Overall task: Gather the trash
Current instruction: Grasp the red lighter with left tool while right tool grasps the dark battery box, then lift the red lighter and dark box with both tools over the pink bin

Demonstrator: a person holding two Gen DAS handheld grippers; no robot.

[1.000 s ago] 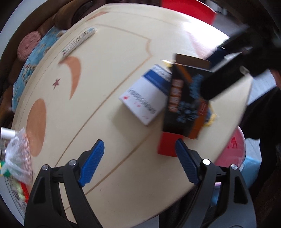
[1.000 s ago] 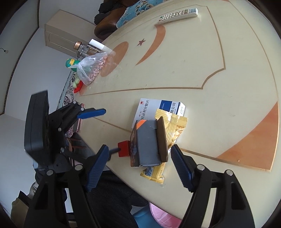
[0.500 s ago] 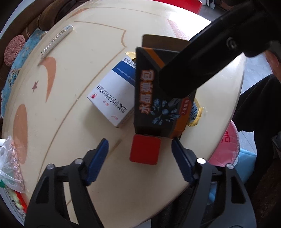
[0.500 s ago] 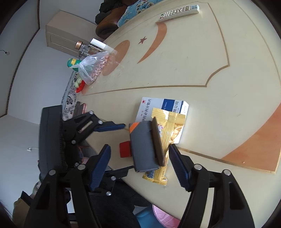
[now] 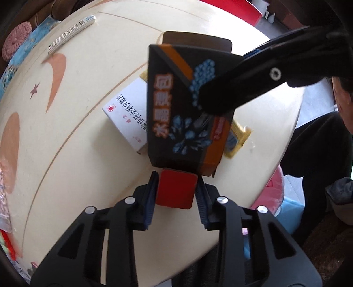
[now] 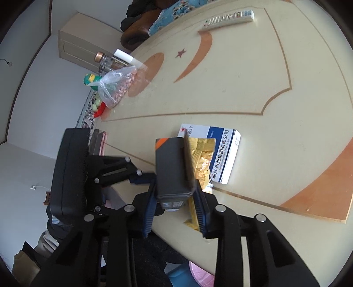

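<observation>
We see the left hand-held gripper (image 5: 176,194) clenched on a small red square box (image 5: 175,191), its blue-padded fingers (image 5: 150,199) pressing both sides of it near the front edge of the cream round desk (image 5: 88,154). The right hand-held gripper (image 6: 175,205) is clenched on a black cardboard carton with orange trim and blue print (image 6: 171,167), holding it by its lower end; in the left wrist view this carton (image 5: 176,114) sits just behind the red box, with the right gripper's black arm crossing over it. The carton's flap stands open at its far end.

Beside the carton lies a crinkled gold foil snack wrapper (image 6: 201,163), partly overlapping a flat white and blue medicine box with printed characters (image 6: 222,154), which rests flat on the desk. Whether the carton touches the desk we cannot tell.

Farther off, a white remote control (image 6: 229,18) lies near the far rim, and a clear plastic bag of pinkish contents (image 6: 117,86) sits at the left edge, well apart from the trash items.
</observation>
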